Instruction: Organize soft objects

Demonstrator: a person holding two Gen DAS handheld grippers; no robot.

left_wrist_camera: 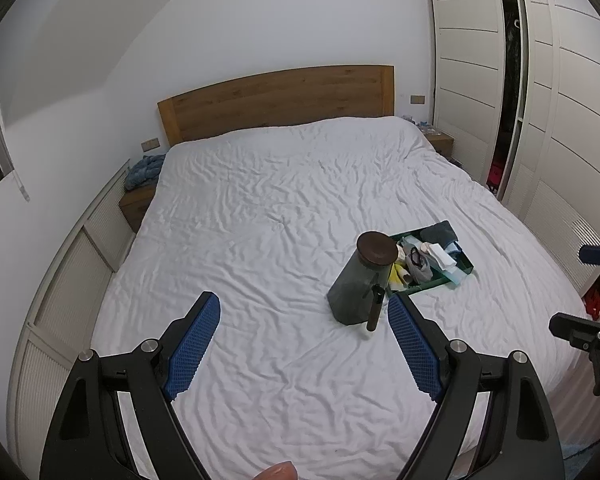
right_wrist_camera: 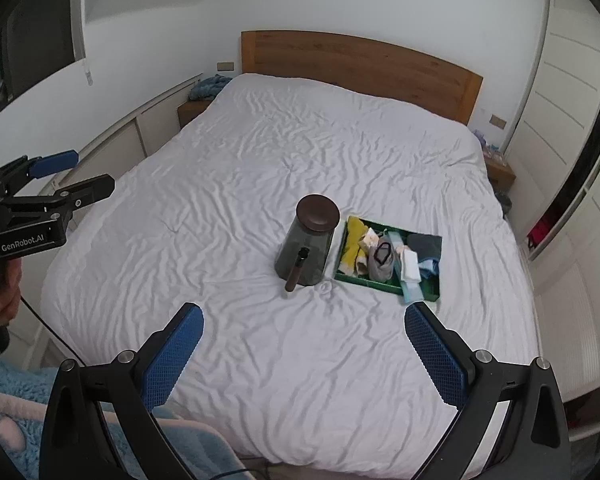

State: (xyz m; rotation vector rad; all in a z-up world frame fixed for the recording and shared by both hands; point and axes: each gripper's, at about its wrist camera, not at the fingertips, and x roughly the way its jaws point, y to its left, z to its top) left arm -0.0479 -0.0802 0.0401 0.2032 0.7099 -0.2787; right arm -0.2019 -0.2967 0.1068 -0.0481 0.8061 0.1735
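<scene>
While my left gripper [left_wrist_camera: 304, 312] and right gripper [right_wrist_camera: 304, 324] hover released above the bed [right_wrist_camera: 260, 360], socks fill a tray [right_wrist_camera: 434, 294] beside a jug [right_wrist_camera: 306, 242].

Both grippers raised, nothing held

The left gripper [left_wrist_camera: 304, 316] and right gripper [right_wrist_camera: 304, 328] each have their blue-padded fingers spread wide apart, side by side and level.

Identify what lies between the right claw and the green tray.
Only bare, wrinkled white bedsheet separates the right claw from the green tray, per the right wrist view.
</scene>
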